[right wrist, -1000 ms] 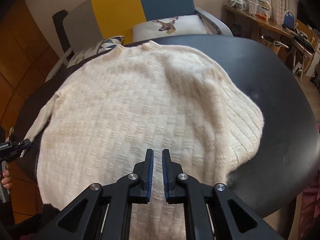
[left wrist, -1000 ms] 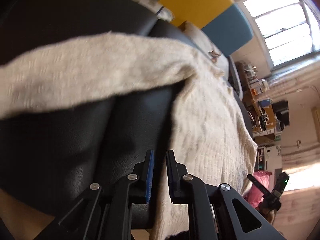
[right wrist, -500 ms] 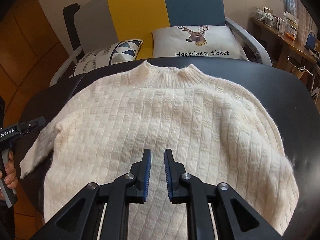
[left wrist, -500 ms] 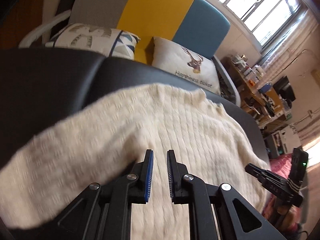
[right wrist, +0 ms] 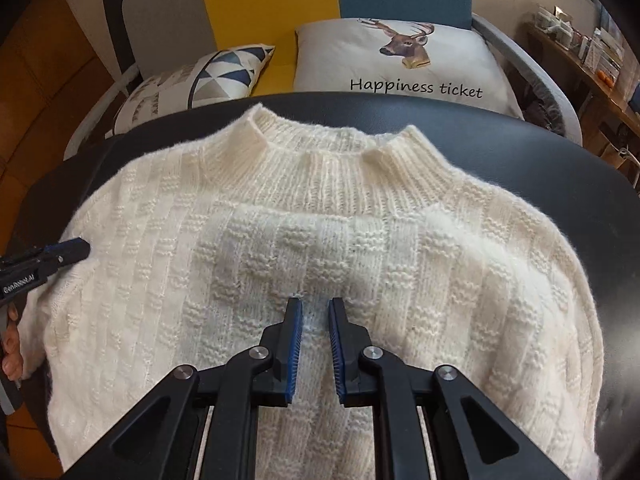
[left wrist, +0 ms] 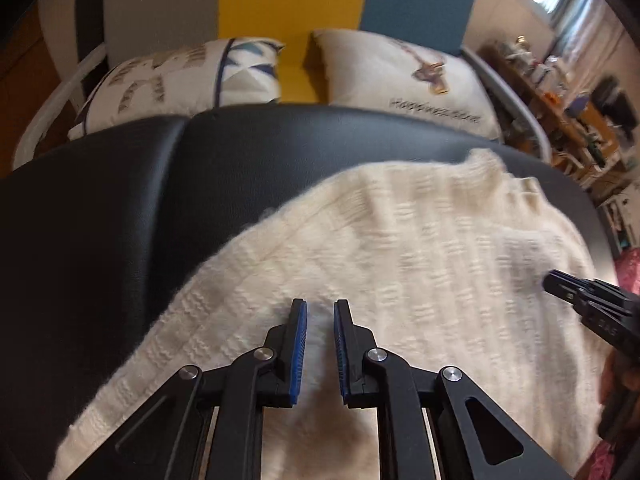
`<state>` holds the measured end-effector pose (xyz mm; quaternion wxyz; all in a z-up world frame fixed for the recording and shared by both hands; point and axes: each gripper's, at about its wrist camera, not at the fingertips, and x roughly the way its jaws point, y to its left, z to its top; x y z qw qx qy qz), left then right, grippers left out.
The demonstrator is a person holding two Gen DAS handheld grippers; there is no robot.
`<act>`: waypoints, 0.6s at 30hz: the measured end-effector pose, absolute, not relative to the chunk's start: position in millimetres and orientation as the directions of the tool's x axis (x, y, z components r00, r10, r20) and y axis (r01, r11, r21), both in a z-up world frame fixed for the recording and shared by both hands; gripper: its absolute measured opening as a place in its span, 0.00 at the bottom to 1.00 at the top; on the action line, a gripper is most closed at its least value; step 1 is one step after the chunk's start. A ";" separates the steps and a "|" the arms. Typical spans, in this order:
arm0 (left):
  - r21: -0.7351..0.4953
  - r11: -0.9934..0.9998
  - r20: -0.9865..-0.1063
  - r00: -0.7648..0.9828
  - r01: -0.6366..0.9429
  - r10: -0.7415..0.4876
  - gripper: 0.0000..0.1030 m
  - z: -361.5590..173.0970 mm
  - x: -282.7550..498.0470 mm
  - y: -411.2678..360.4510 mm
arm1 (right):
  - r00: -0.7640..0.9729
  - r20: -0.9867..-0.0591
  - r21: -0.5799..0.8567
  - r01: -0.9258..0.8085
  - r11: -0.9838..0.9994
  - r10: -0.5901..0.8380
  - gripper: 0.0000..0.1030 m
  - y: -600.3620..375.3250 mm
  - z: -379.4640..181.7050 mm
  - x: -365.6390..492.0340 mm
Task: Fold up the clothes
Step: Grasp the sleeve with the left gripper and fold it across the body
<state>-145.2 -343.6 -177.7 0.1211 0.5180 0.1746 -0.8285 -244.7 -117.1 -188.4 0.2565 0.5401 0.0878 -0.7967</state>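
A cream knitted sweater (right wrist: 320,240) lies on a black padded surface (right wrist: 580,184), collar toward the far side. Its bottom part is folded up over the chest, the hem edge just below the collar. My right gripper (right wrist: 314,308) is nearly shut on the folded fabric at the middle. My left gripper (left wrist: 320,312) is nearly shut on the sweater (left wrist: 400,260) at its left side. Each gripper shows in the other's view, the left one (right wrist: 64,252) at the left sleeve and the right one (left wrist: 576,292) at the right.
Behind the black surface (left wrist: 120,200) stands a grey, yellow and blue sofa (right wrist: 272,8) with a triangle-pattern cushion (right wrist: 208,80) and a deer cushion (right wrist: 400,60). A cluttered shelf (right wrist: 592,52) stands at the right. A hand (right wrist: 10,340) holds the left gripper.
Both grippers moved forward toward the collar, carrying the sweater's lower part up over the chest. The left view swung from the sleeve and black surface to the sweater's shoulder.
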 end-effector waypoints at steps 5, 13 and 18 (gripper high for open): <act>-0.144 -0.912 -0.894 -0.445 0.383 -0.046 0.12 -182.2 -153.3 -365.8 | -0.291 -0.900 0.145 0.502 -0.853 -0.324 0.13 -136.9 -193.6 -255.9; -0.143 -0.911 -0.890 -0.453 0.387 -0.053 0.12 -175.8 -169.4 -401.9 | -0.299 -0.903 0.133 0.489 -0.862 -0.309 0.13 -158.9 -194.8 -266.6; -0.313 -0.850 -0.823 -0.568 0.425 0.019 0.12 -137.8 -123.2 -423.2 | -0.321 -0.875 0.150 0.533 -0.833 -0.363 0.13 -155.4 -172.3 -238.8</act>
